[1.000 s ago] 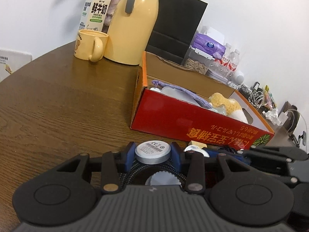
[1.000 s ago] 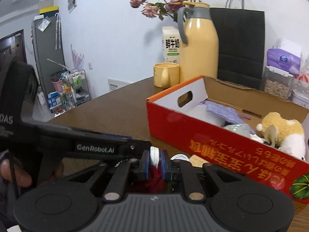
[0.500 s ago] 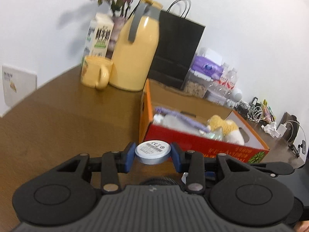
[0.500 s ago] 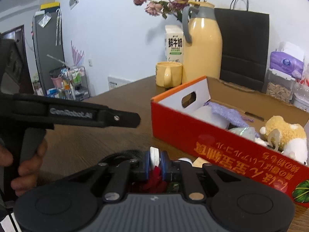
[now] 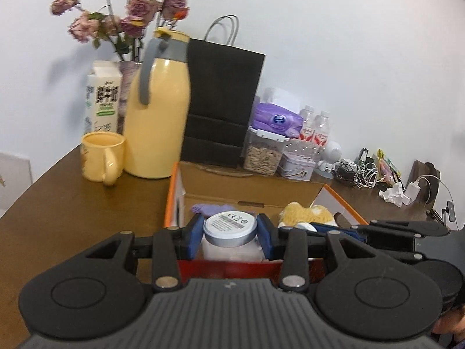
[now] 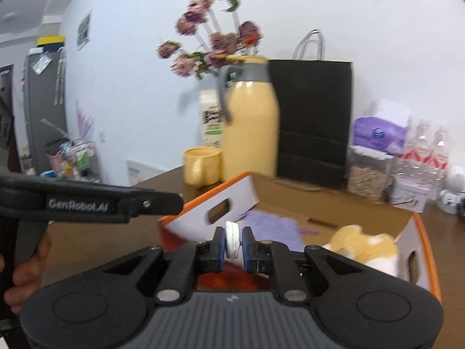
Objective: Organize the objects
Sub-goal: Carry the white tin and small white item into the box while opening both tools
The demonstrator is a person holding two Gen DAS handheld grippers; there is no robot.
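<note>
My left gripper [image 5: 229, 234] is shut on a round grey and white puck-shaped device [image 5: 230, 228] and holds it above the near wall of the open red and orange cardboard box [image 5: 174, 200]. My right gripper [image 6: 233, 244] is shut on a small flat white object [image 6: 232, 240] and holds it above the same box [image 6: 423, 241]. Inside the box lie a purple cloth [image 6: 273, 228] and a yellow and white plush toy [image 6: 363, 245]. The left gripper's black handle [image 6: 87, 203] shows at the left of the right wrist view.
Behind the box on the brown table [image 5: 58, 212] stand a yellow mug [image 5: 101, 157], a yellow thermos jug [image 5: 159, 110], a milk carton [image 5: 103, 99], a black paper bag [image 5: 221, 104], a seed container [image 5: 263, 154], a tin [image 5: 296, 167] and tangled cables [image 5: 363, 170].
Both grippers have risen from table level in front of the box to above its near wall, each carrying its object. The box's inside has come into view.
</note>
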